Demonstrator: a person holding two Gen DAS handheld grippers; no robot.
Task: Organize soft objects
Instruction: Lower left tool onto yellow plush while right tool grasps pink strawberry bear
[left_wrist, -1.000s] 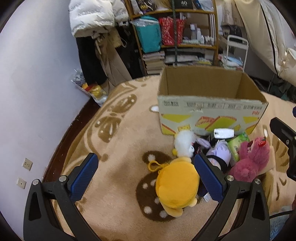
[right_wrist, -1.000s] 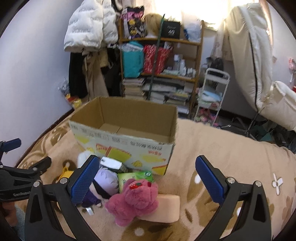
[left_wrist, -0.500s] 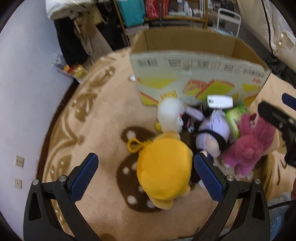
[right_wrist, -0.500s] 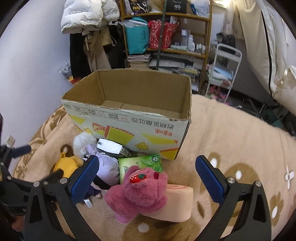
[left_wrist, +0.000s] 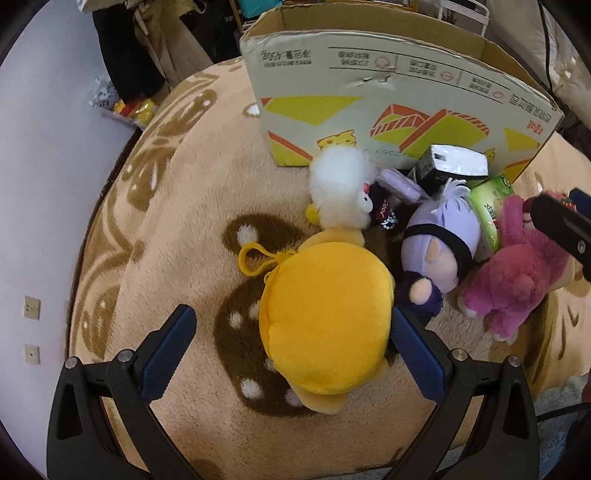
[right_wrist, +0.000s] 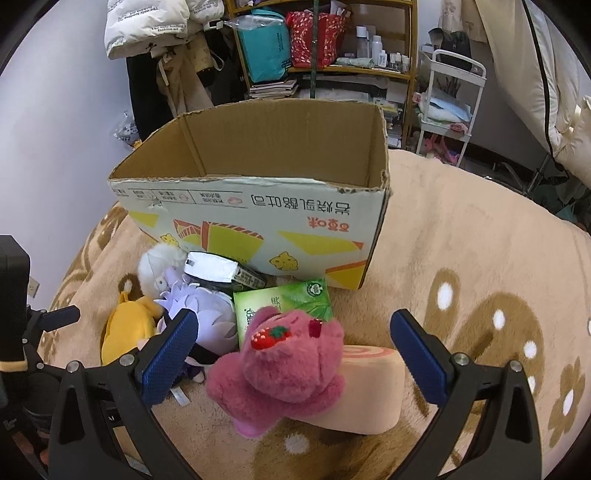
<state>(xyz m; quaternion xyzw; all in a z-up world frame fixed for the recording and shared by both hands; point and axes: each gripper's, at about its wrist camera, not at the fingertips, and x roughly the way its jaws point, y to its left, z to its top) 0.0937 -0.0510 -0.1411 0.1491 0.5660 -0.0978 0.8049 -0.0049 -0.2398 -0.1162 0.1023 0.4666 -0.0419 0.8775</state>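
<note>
A yellow plush (left_wrist: 327, 317) lies on the beige rug in front of an open cardboard box (left_wrist: 388, 92). My left gripper (left_wrist: 291, 350) is open, its blue pads on either side of the plush's near end. Beside it lie a white fluffy toy (left_wrist: 341, 192), a purple plush (left_wrist: 441, 243) and a pink bear (left_wrist: 517, 273). In the right wrist view my right gripper (right_wrist: 293, 356) is open around the pink bear (right_wrist: 284, 365), which rests on a peach roll cushion (right_wrist: 369, 395). The box (right_wrist: 258, 206) stands behind and looks empty.
A green tissue pack (right_wrist: 284, 306) and a silver-topped packet (right_wrist: 210, 267) lie against the box front. A shelf unit (right_wrist: 317, 48), hanging coats (right_wrist: 155, 44) and a white cart (right_wrist: 450, 96) stand behind. A wall (left_wrist: 40, 184) runs along the rug's left edge.
Both grippers have moved forward and down toward the toys. The yellow plush now sits between the left pads, the pink bear between the right pads. Both stay open.
</note>
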